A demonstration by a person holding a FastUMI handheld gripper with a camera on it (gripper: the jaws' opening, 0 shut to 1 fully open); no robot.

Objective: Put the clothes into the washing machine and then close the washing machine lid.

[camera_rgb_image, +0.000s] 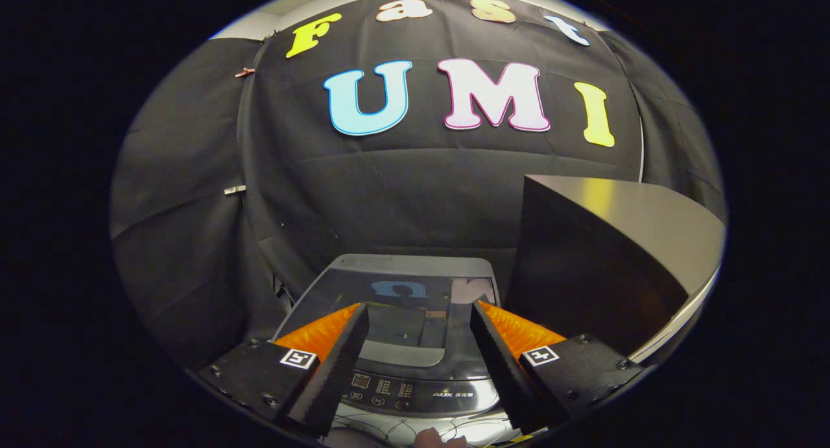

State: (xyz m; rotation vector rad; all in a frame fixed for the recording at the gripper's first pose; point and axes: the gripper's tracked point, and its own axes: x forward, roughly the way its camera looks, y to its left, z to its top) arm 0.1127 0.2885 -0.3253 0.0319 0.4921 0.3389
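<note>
1. holding my gripper (pixel 418 308) above the washing machine (pixel 415 264), i have the fingers spread wide with nothing between them.
2. nearest, below the fingers, something pale and netted (pixel 389 428) lies before the machine's front edge; what it is i cannot tell.
3. the control panel (pixel 415 389) runs along that front edge, between the finger bases.
4. beyond it the glass lid (pixel 395 292) lies flat and down, reaching the back edge; whether clothes sit beneath it i cannot tell.
5. this fits both a load yet to go in and a load inside with the lid closed again, so i would check through the glass before committing.
6. any reach should stay centred, clear of the dark cabinet (pixel 603 253) at the machine's right side.
7. farthest hangs the black cloth wall (pixel 389 195).
</note>
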